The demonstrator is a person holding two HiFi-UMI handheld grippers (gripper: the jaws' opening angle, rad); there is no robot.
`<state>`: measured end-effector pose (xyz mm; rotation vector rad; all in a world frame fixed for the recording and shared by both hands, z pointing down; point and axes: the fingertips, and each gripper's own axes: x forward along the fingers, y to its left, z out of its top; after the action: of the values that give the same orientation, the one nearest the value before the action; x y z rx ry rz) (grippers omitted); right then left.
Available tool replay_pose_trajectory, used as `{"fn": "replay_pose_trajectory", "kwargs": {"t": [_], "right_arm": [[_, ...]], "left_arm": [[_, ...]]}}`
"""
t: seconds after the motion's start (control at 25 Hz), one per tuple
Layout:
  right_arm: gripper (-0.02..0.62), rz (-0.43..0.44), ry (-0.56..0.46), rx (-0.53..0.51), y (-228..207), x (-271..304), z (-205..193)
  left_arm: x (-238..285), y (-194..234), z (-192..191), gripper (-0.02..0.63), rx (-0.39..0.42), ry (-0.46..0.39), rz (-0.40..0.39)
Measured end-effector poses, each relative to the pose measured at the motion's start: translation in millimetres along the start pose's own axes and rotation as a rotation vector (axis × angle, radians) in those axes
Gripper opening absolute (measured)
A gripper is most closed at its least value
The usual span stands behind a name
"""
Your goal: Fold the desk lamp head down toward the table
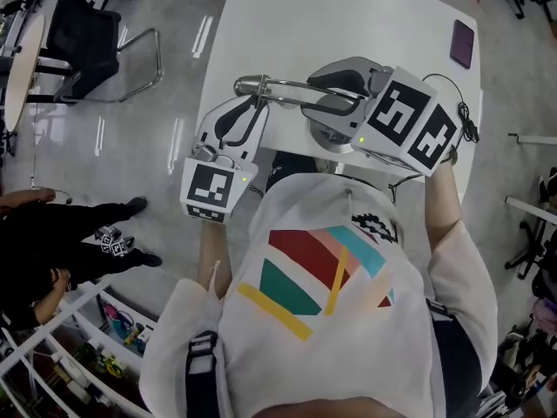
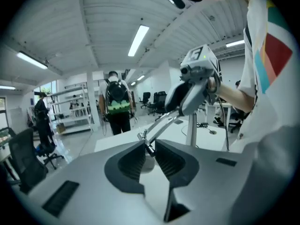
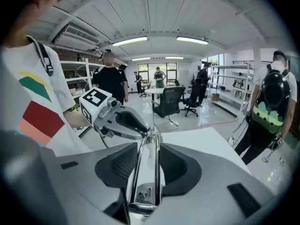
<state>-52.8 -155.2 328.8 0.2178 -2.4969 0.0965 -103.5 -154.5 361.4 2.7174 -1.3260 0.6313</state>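
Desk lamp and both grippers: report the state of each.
Lamp arm: clamped in two places, not yet folded down.
Left gripper: shut on the lamp arm's far tip.
Right gripper: shut on the lamp arm, nearer the base.
Lamp base: standing on the table.

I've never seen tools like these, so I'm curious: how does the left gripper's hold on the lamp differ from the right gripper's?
The left gripper pinches only the end joint of the chrome lamp arm; the right gripper has that arm running lengthwise between its jaws. From above, the left gripper sits by the left edge of the table, the right gripper nearer its middle. Both are closed on the same arm.
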Motion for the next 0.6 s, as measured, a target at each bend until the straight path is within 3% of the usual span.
{"fn": "replay_pose_trajectory", "kwargs": {"t": [0.08, 0.2, 0.4, 0.6], "right_arm": [[0.148, 0.023, 0.05, 0.024, 1, 12, -9], [0.147, 0.042, 0.032, 0.068, -1, 12, -15], [0.147, 0.053, 0.024, 0.123, -6, 16, -19], [0.147, 0.083, 0.023, 0.196, -8, 24, -23]], "left_arm": [[13, -7, -26, 0.114, -0.075, 0.017, -0.052], [18, -11, -33, 0.114, -0.149, -0.018, -0.073], [31, -21, -44, 0.115, -0.035, 0.084, -0.122], [39, -29, -55, 0.117, -0.047, 0.145, -0.192]]}}
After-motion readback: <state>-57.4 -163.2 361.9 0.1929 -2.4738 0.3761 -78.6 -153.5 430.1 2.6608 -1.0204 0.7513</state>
